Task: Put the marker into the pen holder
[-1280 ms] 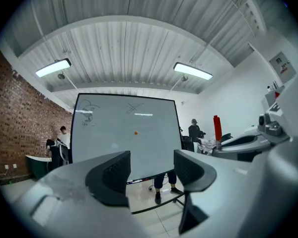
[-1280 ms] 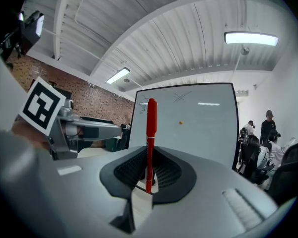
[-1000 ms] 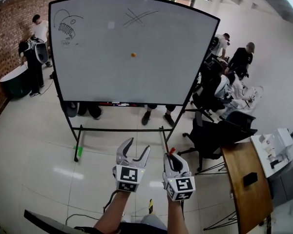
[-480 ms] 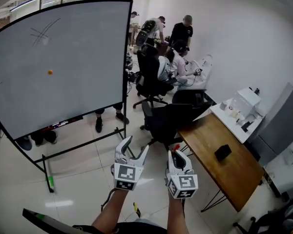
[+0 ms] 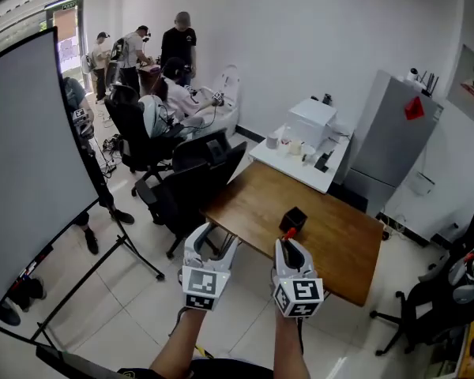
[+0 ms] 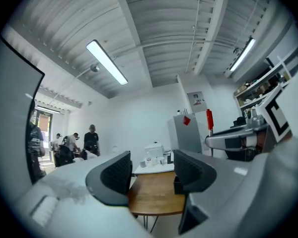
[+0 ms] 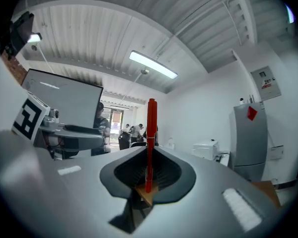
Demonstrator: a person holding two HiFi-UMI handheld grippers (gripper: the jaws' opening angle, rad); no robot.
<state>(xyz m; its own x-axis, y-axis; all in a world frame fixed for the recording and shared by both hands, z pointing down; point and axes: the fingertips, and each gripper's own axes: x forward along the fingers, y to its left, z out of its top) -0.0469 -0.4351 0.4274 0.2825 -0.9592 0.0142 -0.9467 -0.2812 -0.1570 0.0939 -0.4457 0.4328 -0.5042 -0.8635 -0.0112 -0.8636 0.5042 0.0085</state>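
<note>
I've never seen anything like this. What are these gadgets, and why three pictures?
No robot here: a person holds a left gripper and a right gripper, one per hand. The head view comes from a camera on the person's head; each gripper view comes from a camera riding on that gripper. The right gripper is shut on a red marker; the left gripper's fingers stand apart, empty. Ahead, a black box, probably the pen holder, sits on a wooden table.

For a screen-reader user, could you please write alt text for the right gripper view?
The right gripper is shut on a red marker that stands upright between its fingers. At the left is the left gripper before a whiteboard; beyond are a grey cabinet and people far off.
</note>
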